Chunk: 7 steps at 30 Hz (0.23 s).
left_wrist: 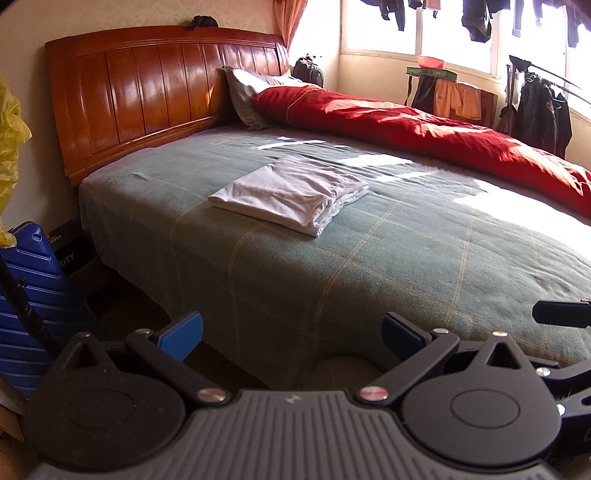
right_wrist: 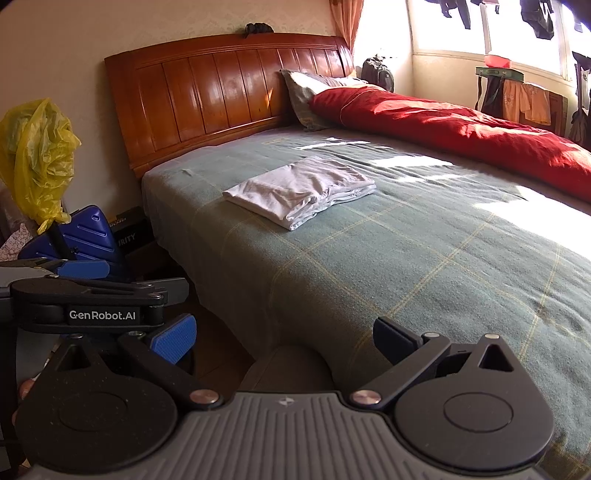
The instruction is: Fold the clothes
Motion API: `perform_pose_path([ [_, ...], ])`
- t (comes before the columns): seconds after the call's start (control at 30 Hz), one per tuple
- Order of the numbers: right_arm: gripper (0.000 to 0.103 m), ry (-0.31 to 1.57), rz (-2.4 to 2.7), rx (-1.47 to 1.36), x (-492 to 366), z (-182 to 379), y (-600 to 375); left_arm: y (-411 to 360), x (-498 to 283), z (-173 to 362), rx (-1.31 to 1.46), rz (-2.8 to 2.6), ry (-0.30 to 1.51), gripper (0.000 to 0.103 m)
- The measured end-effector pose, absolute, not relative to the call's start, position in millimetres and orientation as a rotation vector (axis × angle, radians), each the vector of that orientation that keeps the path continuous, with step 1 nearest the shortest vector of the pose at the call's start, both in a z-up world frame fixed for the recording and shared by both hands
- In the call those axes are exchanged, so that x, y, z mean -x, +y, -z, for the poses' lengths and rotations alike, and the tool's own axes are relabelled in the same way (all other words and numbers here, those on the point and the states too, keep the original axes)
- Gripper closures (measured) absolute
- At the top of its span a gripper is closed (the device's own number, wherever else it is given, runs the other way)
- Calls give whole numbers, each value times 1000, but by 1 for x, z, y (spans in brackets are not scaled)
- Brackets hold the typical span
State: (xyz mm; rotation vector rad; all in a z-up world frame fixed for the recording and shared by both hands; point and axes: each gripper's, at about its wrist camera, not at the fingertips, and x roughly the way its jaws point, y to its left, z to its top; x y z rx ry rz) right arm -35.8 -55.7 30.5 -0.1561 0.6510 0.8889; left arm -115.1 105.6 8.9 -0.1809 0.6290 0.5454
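one folded white garment (left_wrist: pixel 291 194), flat on the bed. one bed, green checked cover (left_wrist: pixel 369 258). one wooden headboard (left_wrist: pixel 155 92). one grey pillow (left_wrist: pixel 245 92), leaning on headboard. one red duvet (left_wrist: pixel 424 129), bunched along far side. one dark backpack (left_wrist: pixel 308 72) in the corner. one blue hard suitcase (left_wrist: pixel 33 295) on floor beside bed. one yellow plastic bag (right_wrist: pixel 35 155). one red basin (left_wrist: pixel 430 62) on a small stand. two orange garments (left_wrist: pixel 458 98) hung below it, maybe more, blurred. several dark clothes on a line (left_wrist: pixel 476 18) at window, count unclear. two grippers: left (left_wrist: pixel 291 336), right (right_wrist: pixel 284 338), two fingers each, both spread wide, nothing held.
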Motion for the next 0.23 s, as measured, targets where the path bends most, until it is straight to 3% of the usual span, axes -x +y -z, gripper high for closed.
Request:
perform_pose_path([
  [0.23, 0, 654, -890, 160, 36, -30, -55, 107, 115, -8, 183, -541, 634, 1],
])
